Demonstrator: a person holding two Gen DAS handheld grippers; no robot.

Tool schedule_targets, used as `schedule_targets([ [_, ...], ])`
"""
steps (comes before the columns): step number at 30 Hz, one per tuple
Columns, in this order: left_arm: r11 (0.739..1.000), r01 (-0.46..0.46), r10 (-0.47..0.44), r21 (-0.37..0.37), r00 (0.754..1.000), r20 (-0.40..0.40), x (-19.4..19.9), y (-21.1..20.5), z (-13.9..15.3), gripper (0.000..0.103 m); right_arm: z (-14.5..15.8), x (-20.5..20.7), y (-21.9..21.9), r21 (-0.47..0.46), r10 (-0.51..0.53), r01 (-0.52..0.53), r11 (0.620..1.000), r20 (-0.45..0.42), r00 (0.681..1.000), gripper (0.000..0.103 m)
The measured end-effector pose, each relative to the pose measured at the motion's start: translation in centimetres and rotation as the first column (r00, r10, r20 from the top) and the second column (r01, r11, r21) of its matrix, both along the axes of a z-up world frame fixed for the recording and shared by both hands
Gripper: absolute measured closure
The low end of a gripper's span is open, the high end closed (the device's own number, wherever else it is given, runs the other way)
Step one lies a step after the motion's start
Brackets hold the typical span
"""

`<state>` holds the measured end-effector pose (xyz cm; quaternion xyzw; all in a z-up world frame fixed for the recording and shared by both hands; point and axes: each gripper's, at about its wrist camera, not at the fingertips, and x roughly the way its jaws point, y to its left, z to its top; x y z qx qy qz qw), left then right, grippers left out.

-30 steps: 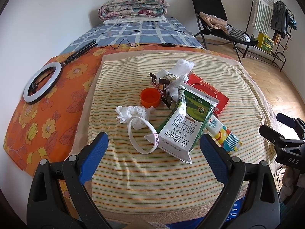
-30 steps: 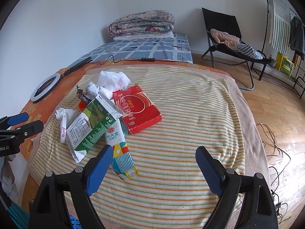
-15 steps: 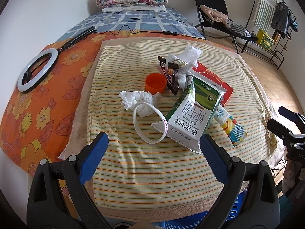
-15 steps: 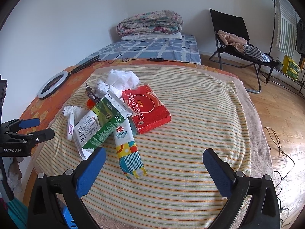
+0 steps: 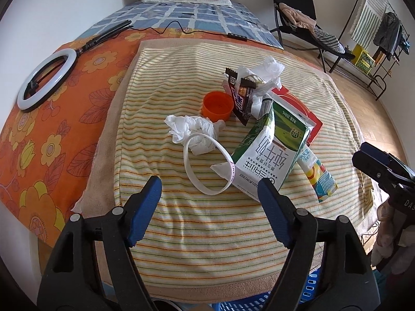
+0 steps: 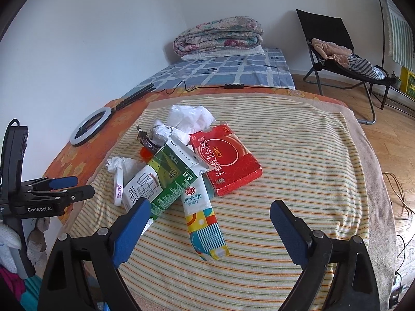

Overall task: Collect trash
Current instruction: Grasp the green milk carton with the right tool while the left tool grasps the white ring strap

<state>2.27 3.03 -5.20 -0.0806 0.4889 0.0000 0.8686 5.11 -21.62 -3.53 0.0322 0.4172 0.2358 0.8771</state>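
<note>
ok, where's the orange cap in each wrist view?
Left wrist: orange cap sits just above centre, open side up, behind the crumpled tissue.
Right wrist: left of centre, only a sliver shows behind the green milk carton.
Shared landmark: the green milk carton.

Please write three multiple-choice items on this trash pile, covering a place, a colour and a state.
1. Where does the white wristband lie?
A. against the tissue and milk carton
B. on the chair
C. inside the cup

2. What colour is the cup?
A. blue
B. orange
C. green

3. How is the milk carton?
A. standing upright
B. held in a hand-held gripper
C. lying on its side

Answers: 1 A, it rings part of the tissue and touches the carton. 2 B, plainly orange. 3 C, it lies flat across the pile.
</note>
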Motion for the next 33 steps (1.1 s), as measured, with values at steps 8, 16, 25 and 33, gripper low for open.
schedule_targets([
  [8,0.996,-0.007,0.002,-0.092,0.998,-0.056,1.8,-0.3,-1.4,0.047,-1.9,3.2,1.9,0.111,0.032,-0.019,0.994,-0.112,0.993,0.024],
  [16,0.99,-0.014,0.002,-0.138,0.996,-0.086,3.5,-0.3,-2.3,0.064,-4.9,6.9,2.8,0.172,0.013,0.024,0.985,-0.214,0.977,0.033],
  [25,0.982,-0.017,-0.005,-0.189,0.993,-0.115,4.5,-0.2,-4.0,0.085,-6.1,8.5,3.8,0.208,0.028,0.022,0.978,-0.237,0.971,0.037],
  [33,0.98,-0.025,0.002,-0.198,0.994,-0.113,4.9,-0.2,-4.3,0.087,-6.5,9.1,4.7,0.275,0.065,0.006,0.962,-0.247,0.967,0.054],
])
